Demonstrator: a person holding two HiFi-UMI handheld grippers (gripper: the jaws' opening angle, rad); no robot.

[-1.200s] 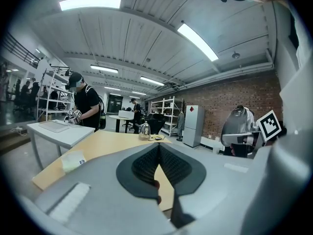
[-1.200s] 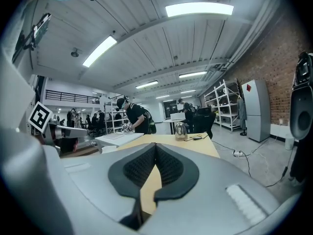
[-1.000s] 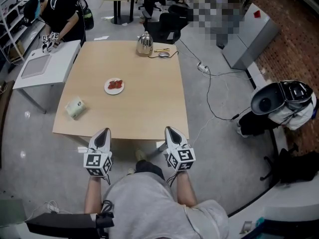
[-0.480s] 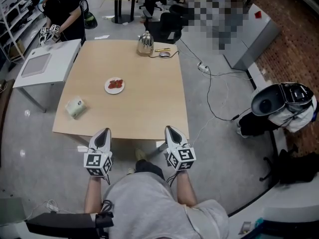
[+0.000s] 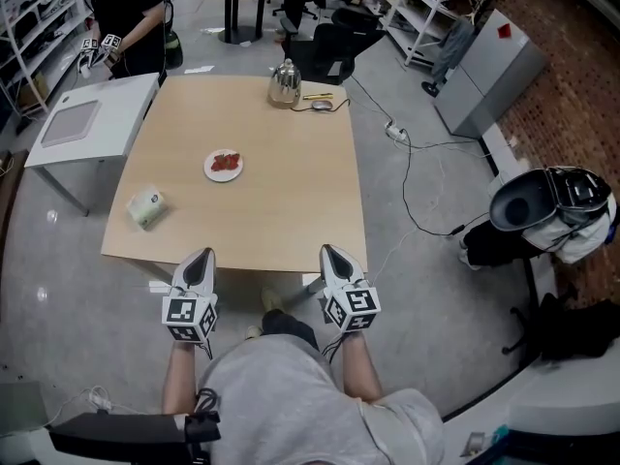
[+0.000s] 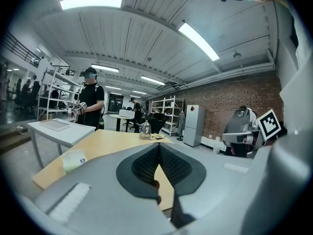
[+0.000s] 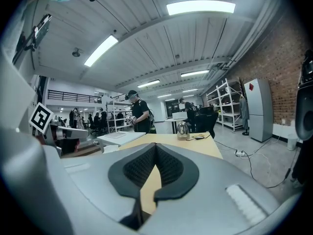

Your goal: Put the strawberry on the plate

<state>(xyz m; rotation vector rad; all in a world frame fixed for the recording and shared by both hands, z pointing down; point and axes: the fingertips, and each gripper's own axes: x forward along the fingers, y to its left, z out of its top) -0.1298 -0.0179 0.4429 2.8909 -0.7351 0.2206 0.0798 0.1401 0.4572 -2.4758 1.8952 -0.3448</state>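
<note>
A small white plate (image 5: pixel 224 167) lies left of the middle of the wooden table (image 5: pixel 291 201), with red strawberry pieces (image 5: pixel 226 163) on it. My left gripper (image 5: pixel 201 259) and right gripper (image 5: pixel 330 254) hover side by side at the table's near edge, well short of the plate. Both are shut with nothing between their pads. In the left gripper view the left gripper (image 6: pixel 158 148) points along the tabletop with its tips touching. The right gripper (image 7: pixel 156 148) looks the same in its own view.
A metal kettle (image 5: pixel 282 84) stands at the table's far edge beside a small dark object with a cable (image 5: pixel 320 105). A green-white pouch (image 5: pixel 147 207) lies near the left edge. A white side table (image 5: pixel 92 129) adjoins the left. A person (image 5: pixel 126 8) stands beyond it.
The person at the back left has stepped farther away from the side table. Both grippers and the plate have stayed where they were.
</note>
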